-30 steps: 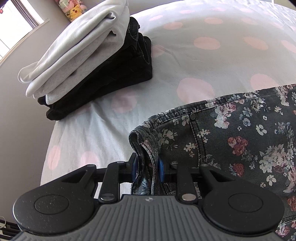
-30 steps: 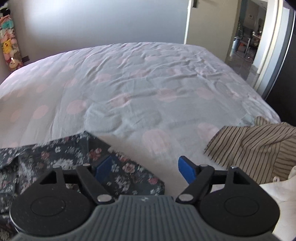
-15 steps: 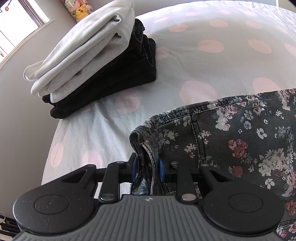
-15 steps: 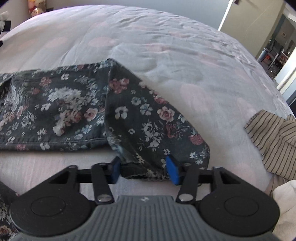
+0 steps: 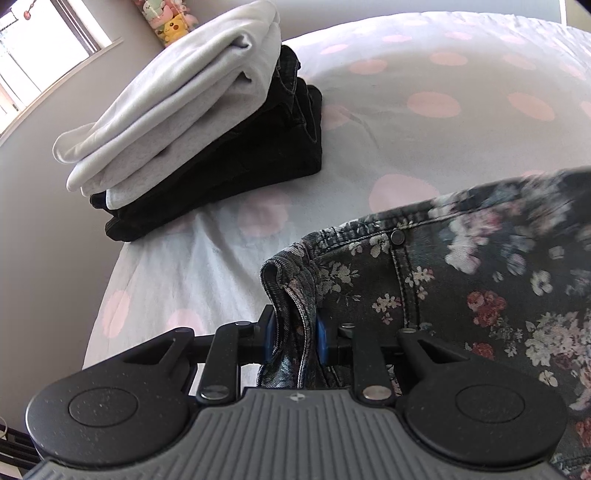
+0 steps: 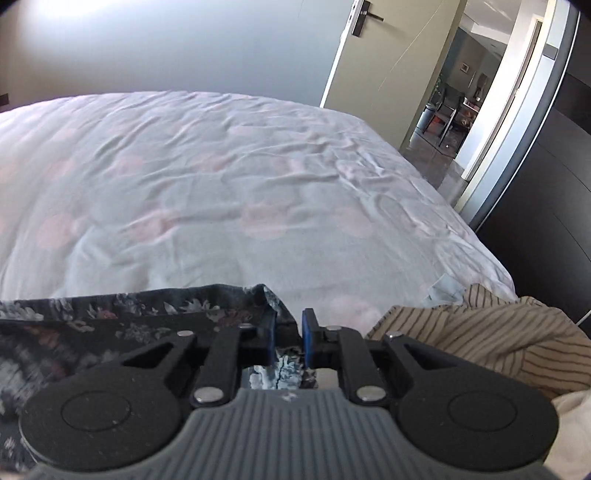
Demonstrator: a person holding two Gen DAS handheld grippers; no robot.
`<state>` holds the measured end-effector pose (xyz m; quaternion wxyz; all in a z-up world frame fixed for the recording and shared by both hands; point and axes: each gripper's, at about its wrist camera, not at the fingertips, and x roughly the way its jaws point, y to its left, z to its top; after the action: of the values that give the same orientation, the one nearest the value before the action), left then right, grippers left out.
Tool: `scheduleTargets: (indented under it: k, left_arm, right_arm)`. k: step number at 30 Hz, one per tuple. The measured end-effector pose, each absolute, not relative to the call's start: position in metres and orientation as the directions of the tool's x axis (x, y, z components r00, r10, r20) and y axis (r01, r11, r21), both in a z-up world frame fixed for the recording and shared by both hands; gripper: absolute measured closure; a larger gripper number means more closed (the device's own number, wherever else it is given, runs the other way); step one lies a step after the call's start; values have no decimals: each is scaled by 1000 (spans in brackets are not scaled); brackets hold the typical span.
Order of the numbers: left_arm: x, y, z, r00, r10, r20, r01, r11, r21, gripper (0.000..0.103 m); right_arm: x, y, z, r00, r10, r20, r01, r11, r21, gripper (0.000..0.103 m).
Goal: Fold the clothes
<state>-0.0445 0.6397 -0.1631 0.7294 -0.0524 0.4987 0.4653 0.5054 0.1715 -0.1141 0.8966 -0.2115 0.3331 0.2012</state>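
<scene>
On bed [image 6: 221, 192]: one floral jeans [image 5: 461, 295], two folded garments [image 5: 207, 147].

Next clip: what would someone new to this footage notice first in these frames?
Probably the dark floral jeans, pinched at both ends: the left gripper grips the bunched waistband, the right gripper another edge. Next, the folded stack on the polka-dot bedspread, white top over black.

Bedroom around a polka-dot bed

Plush toys [image 5: 168, 20] sit by the window [image 5: 37, 48]; a door [image 6: 391, 55] stands open beyond the white, pink-spotted bedspread [image 6: 221, 192].
</scene>
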Motion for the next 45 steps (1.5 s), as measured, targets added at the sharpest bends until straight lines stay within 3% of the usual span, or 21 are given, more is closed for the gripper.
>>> scheduleTargets:
  k: [5, 7, 10, 15, 17, 21, 26, 29, 31, 33, 39, 45]
  left_arm:
    - [-44, 637, -162, 67, 632, -772, -724, 563, 399, 76]
    - [-46, 633, -156, 74, 637, -768, -729, 560, 394, 70]
    - [-49, 629, -147, 86, 643, -761, -737, 555, 386, 61]
    - [-55, 619, -131, 107, 653, -750, -750, 548, 370, 50]
    - [-58, 606, -118, 127, 649, -750, -753, 555, 354, 49]
    - [-59, 569, -94, 180, 620, -764, -740, 597, 310, 49]
    - [-48, 494, -65, 314, 552, -772, -693, 689, 211, 48]
    - [-36, 444, -49, 415, 494, -764, -659, 742, 122, 46]
    - [-26, 411, -42, 463, 471, -751, -631, 770, 94, 46]
    - [-15, 377, -38, 505, 447, -738, -599, 797, 73, 46]
    - [7, 295, -47, 579, 340, -741, -530, 847, -25, 45]
    - [23, 247, -99, 573, 252, -780, -532, 839, -119, 45]
  right_arm:
    - [526, 196, -137, 674, 197, -712, -501, 830, -245, 84]
    - [530, 200, -144, 661, 193, -725, -498, 836, -231, 72]
    - [526, 192, -141, 657, 200, -727, -488, 848, -207, 64]
    - [504, 155, -118, 630, 216, -746, -477, 866, -151, 62]
    - [490, 140, -113, 575, 234, -784, -501, 858, -111, 61]
    - [451, 115, -120, 405, 278, -871, -571, 821, -3, 50]
    - [397, 96, -143, 338, 254, -906, -611, 792, -6, 41]
    - [381, 81, -151, 322, 265, -909, -594, 804, 24, 48]
    - [373, 69, -152, 314, 285, -906, -582, 811, 53, 78]
    - [364, 57, -146, 322, 302, -897, -577, 814, 67, 85]
    - [329, 3, -130, 269, 383, -884, -601, 784, 156, 92]
    - [291, -60, -156, 149, 399, -905, -579, 777, 247, 95]
